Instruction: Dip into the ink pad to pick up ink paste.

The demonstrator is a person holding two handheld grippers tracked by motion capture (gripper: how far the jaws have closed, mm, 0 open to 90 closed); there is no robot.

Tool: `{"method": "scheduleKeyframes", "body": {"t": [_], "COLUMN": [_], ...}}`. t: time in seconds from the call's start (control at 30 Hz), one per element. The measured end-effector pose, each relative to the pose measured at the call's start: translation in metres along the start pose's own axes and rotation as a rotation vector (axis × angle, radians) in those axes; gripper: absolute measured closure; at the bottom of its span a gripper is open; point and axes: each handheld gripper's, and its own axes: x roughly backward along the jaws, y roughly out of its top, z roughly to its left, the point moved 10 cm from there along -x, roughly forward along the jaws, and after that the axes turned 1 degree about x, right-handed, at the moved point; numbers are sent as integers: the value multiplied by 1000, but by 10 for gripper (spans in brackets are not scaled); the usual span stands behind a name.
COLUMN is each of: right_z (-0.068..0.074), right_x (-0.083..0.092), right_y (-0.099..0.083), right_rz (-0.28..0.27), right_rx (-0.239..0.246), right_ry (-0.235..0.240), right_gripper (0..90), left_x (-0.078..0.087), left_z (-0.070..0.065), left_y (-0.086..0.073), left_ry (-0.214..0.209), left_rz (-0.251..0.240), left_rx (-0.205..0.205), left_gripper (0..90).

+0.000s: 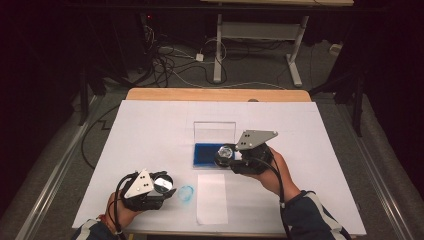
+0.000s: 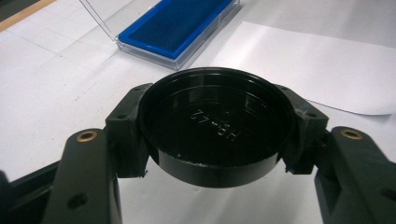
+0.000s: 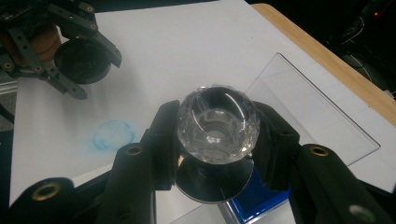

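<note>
At the left of the high view, the left hand-held gripper (image 1: 161, 186) sits low over the near edge of the tabletop (image 1: 150, 125), its jaws clamped on a round black cap (image 2: 215, 123), which sits squarely between the pads with its hollow side (faint moulded lettering inside) facing the gripper's camera. Just right of it on the white covering lies a pale blue ring mark (image 1: 186, 193), and beside that a white paper sheet (image 1: 212, 197). Farther right, the right hand-held gripper (image 1: 226, 156) is clamped on a faceted clear-glass stamp (image 3: 217, 125), held between the pads with its dark round base toward the camera. The stamp is above the near right corner of the blue ink pad (image 1: 206, 155), whose clear lid (image 1: 214, 132) stands open behind.
</note>
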Motion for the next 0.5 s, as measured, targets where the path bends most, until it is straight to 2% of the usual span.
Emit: {"method": "scheduleKeyframes", "body": {"t": [0.5], "right_z": [11], "right_x": [3], "right_y": [0], "right_rz": [7], "right_rx": [8], "right_ry": [28], "right_gripper": [564], "left_x": [-2], "left_z": [-3], "left_y": [0], "left_ry": [-20], "left_rz": [4], "left_rx": [-7], "left_gripper": [360]}}
